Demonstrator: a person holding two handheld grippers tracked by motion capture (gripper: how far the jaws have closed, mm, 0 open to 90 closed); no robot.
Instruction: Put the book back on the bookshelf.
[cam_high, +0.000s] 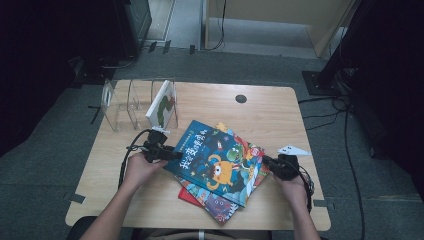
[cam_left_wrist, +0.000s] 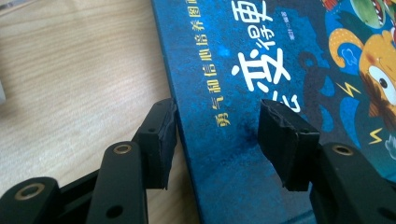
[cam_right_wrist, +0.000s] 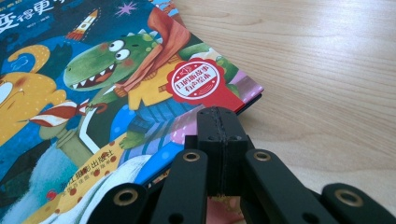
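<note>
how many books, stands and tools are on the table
books flat in the pile: 3, blue one on top, red one lowest
book upright in the stand: 1
clear stand: 1
tools: 2, left tool, right tool
total: 7

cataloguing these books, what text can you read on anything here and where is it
"变得更": large white title characters on the blue book cover, cut off at the frame edge.
"勇气和自信心培养图": yellow line along the spine side of that cover.
Red seal by the green dinosaur: white characters, too blurred to read.
Yellow line near the cover's lower edge: too blurred.
</note>
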